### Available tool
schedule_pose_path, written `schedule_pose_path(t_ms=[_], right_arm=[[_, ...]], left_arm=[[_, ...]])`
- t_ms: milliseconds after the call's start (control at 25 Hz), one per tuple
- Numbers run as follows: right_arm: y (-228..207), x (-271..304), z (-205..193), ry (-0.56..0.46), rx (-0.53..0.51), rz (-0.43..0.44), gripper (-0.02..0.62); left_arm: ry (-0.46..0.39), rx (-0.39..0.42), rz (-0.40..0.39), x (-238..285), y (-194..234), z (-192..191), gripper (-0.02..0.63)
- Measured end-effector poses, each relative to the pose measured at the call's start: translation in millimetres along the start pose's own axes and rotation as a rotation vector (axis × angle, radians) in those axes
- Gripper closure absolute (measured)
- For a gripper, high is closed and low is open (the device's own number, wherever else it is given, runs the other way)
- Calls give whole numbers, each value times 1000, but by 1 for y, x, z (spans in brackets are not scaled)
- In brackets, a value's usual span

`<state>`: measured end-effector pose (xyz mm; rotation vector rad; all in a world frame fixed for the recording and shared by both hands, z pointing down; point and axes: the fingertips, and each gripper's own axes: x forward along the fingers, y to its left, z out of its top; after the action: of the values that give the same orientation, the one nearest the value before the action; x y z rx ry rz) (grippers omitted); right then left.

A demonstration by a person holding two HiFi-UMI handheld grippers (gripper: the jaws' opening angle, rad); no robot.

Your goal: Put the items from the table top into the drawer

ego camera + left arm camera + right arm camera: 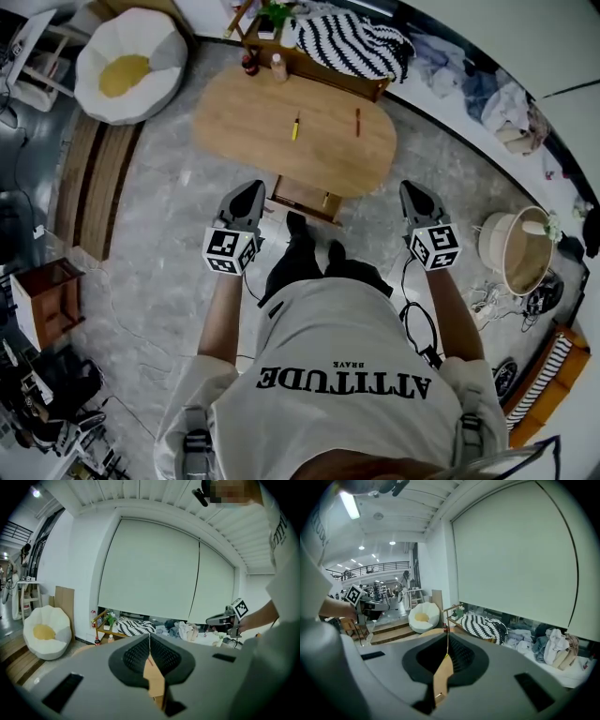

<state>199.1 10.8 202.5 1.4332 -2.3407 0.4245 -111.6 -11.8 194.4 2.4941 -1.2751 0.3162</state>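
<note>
A yellow pen (pixel 295 127) and a dark red pen (pixel 357 122) lie apart on the oval wooden table (pixel 281 103). Under the table's near edge a wooden drawer (pixel 305 199) shows. My left gripper (pixel 253 187) and my right gripper (pixel 412 187) hang in the air short of the table, one on each side of the drawer. Both are shut with nothing between the jaws. In the left gripper view the jaws (pixel 149 641) meet in a thin line, and the table top (pixel 153 674) shows below them. The right gripper view shows its jaws (pixel 448 644) closed the same way.
A white and yellow beanbag (pixel 127 61) sits at the far left. Behind the table a low shelf (pixel 319 70) carries a striped blanket (pixel 352 42) and bottles (pixel 248 64). A woven basket (pixel 520 248) stands at the right, a small wooden stand (pixel 47 300) at the left.
</note>
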Motion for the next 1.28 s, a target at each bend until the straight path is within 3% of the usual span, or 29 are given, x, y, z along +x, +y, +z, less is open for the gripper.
schedule_pose_path(t_ms=[680, 1280], right_arm=[[15, 112, -8, 98, 23, -37, 575], [18, 182, -71, 192, 68, -123, 575]], left_arm=[[89, 18, -123, 94, 82, -26, 583], [191, 10, -202, 183, 128, -118, 581]])
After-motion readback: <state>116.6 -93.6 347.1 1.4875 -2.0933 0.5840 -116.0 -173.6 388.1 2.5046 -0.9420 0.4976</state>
